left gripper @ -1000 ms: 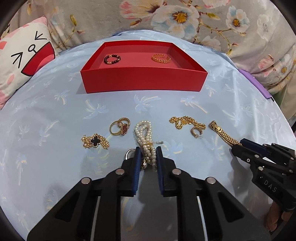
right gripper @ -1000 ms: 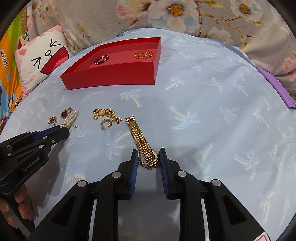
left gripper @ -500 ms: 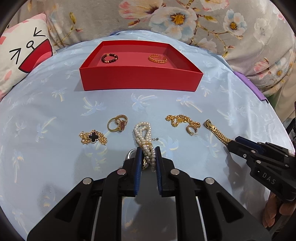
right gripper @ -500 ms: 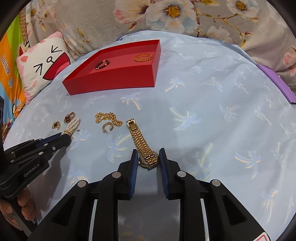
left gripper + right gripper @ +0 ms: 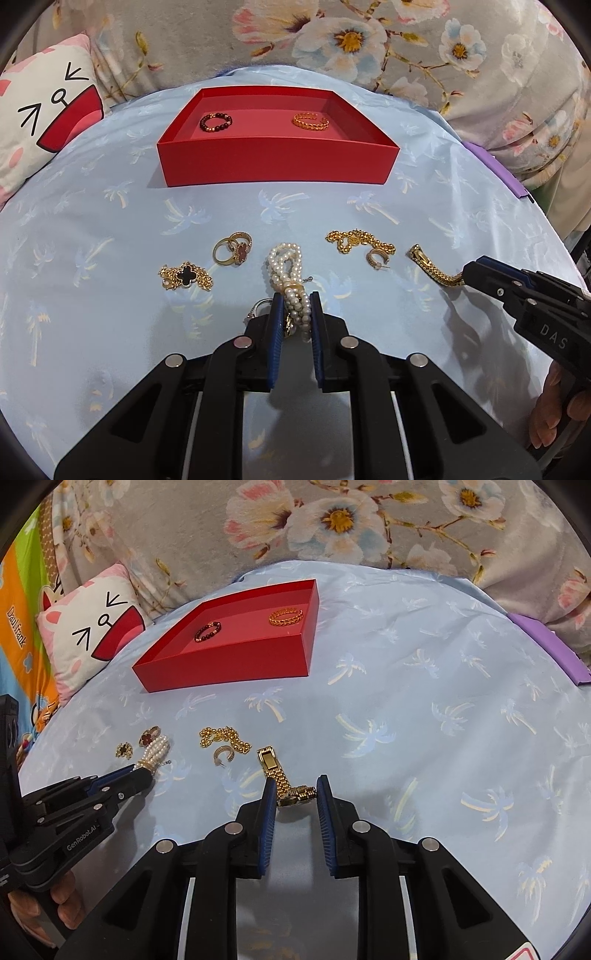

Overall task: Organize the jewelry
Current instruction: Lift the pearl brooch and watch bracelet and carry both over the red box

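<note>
Palm-print blue cloth (image 5: pixel 110 206) carried one red tray (image 5: pixel 277 168) ahead of both grippers, two bracelets inside. Left gripper (image 5: pixel 294 306) clenched one pearl strand (image 5: pixel 286 267), its length running trayward; right gripper (image 5: pixel 294 794) gripped one gold watch (image 5: pixel 284 781). Five pieces lay loose.

A bright red tray (image 5: pixel 277 164) sits on a pale blue cloth (image 5: pixel 424 206) printed with lighter palm trees, holding a dark bead ring (image 5: pixel 216 122) and a gold chain bangle (image 5: pixel 311 121); white pearls (image 5: pixel 286 266), a gold watch (image 5: pixel 282 779) and a grey floral blanket (image 5: pixel 332 520) surround it
</note>
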A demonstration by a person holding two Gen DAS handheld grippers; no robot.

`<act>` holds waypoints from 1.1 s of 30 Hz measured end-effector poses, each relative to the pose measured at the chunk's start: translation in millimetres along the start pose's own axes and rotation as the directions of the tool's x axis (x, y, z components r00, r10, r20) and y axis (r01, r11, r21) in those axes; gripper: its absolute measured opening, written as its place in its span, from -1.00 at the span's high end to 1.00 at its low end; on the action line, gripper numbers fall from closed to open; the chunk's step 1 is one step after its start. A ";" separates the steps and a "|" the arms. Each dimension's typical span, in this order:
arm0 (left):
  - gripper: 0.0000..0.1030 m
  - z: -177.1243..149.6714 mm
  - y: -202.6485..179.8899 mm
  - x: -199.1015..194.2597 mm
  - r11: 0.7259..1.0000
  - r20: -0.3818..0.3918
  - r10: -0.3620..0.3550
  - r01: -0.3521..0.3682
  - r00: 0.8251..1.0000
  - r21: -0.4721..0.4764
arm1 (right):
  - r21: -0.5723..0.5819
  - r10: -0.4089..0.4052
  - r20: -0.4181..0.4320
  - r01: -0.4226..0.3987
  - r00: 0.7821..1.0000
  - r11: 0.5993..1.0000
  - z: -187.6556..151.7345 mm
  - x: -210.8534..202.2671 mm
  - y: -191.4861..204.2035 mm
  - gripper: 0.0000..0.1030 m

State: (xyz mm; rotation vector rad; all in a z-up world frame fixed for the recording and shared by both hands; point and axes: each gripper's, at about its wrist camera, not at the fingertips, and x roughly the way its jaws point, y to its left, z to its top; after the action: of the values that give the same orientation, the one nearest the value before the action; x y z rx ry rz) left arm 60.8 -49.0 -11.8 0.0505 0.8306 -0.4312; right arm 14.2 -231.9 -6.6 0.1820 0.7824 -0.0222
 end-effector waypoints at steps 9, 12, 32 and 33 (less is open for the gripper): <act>0.75 7.8 -0.1 -11.3 1.000 0.027 0.003 -0.003 1.000 0.001 | 0.023 0.010 0.044 -0.011 0.999 1.000 6.5 -15.8 -4.3 0.60; 0.75 14.5 2.2 -18.9 1.000 0.046 0.006 -0.006 0.999 -0.002 | 0.019 0.011 0.063 -0.012 0.998 1.000 11.3 -24.0 -2.7 0.60; 0.75 91.4 47.9 -46.1 0.997 0.168 0.071 -0.066 0.983 -0.036 | -0.026 0.031 0.089 -0.029 0.996 0.999 80.8 -30.0 0.2 0.99; 0.75 91.5 49.7 -45.6 0.997 0.169 0.068 -0.062 0.983 -0.040 | -0.021 0.029 0.079 -0.027 0.996 0.999 76.5 -28.3 -1.8 0.97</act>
State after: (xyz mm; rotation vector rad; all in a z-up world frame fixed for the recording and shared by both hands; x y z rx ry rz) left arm 117.6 -6.9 77.2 0.0089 0.6654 -0.3543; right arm 47.5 -248.1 66.2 0.1720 0.7008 0.0049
